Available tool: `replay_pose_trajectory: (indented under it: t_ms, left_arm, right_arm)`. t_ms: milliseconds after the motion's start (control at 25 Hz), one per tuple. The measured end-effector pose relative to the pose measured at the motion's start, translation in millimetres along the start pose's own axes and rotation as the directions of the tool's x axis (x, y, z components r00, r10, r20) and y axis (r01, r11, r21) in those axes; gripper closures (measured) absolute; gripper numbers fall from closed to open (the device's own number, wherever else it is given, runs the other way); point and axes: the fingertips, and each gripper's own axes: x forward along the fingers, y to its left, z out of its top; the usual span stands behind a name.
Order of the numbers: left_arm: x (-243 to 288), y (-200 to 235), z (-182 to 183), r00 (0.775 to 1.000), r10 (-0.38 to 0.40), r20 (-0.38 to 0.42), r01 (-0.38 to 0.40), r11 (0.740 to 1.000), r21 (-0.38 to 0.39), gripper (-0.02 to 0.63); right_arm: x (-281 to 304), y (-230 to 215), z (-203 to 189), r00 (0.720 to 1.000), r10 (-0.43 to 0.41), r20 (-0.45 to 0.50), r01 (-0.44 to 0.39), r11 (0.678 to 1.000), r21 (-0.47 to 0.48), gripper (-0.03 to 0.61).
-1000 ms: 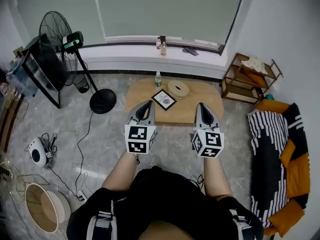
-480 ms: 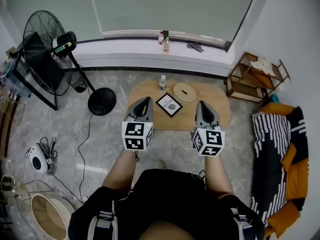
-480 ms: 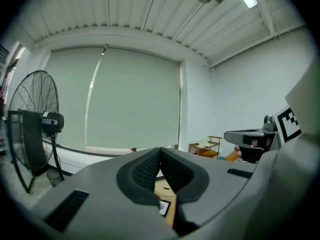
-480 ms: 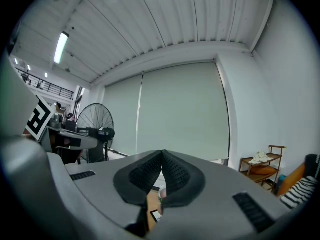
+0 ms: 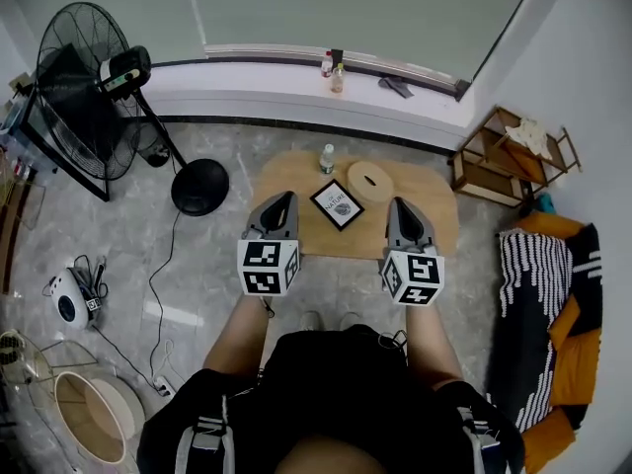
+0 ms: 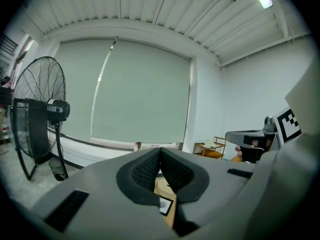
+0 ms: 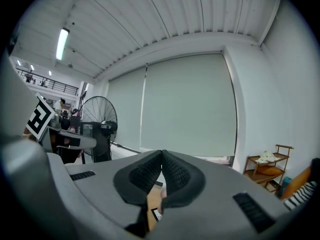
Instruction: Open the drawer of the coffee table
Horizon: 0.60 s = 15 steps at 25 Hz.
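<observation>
Both the left gripper (image 5: 285,198) and right gripper (image 5: 396,205), jaws closed on nothing, hang equally near the coffee table (image 5: 427,197) at 12 o'clock.

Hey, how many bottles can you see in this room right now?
3. One bottle stands at the far edge of the coffee table, behind the framed picture. A second bottle and a third bottle stand together on the windowsill. Others could be hidden.

Marble floor (image 5: 197,294), standing fan (image 5: 84,77), blinded window (image 5: 346,13)
</observation>
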Motion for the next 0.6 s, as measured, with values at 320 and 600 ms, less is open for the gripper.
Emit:
replay_pose_trajectory:
  t_ms: [320, 600]
  left_arm:
    - [20.1, 7.7, -21.7, 0.997, 0.070, -0.042, -0.072, 0.996, -0.045, 0.594]
    - [36.1, -12.7, -71.4, 0.982, 0.138, -0.127, -0.147, 0.987, -0.070, 0.594]
  right_arm:
    - [29.9, -10.7, -30.7, 0.994, 0.086, -0.074, -0.086, 0.996, -0.002, 0.563]
    - [41.1, -42.3, -86.0, 0.975, 0.170, -0.141, -0.165, 0.985, 0.044, 0.563]
